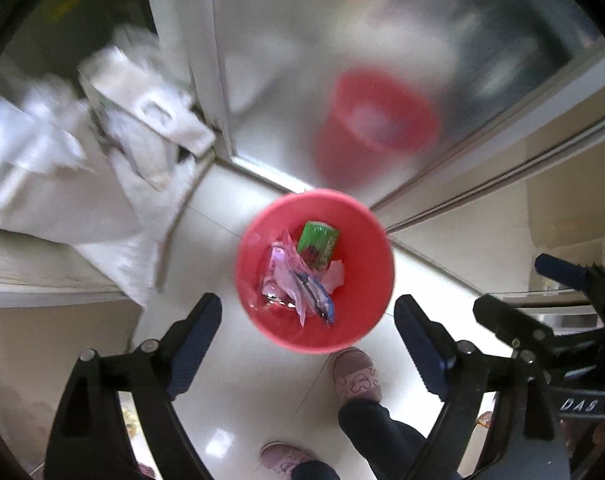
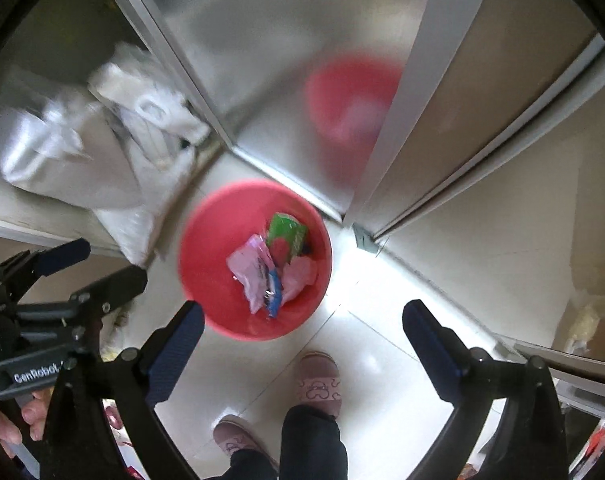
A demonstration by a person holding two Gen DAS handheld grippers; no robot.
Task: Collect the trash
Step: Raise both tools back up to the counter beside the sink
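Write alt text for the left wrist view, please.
A red bin on the pale floor holds a green packet and pink wrappers, seen from above between the open left gripper. Slippered feet stand beside it; the right gripper shows at right.

text 1: "GenRobot" in white on black body of left gripper (image 2: 64, 276), left of red bin (image 2: 206, 264) | text 2: "DAS", partial, white on black strap of right gripper (image 1: 534, 284), right of the bin | green packet (image 2: 287, 234) in bin: print too blurred to read
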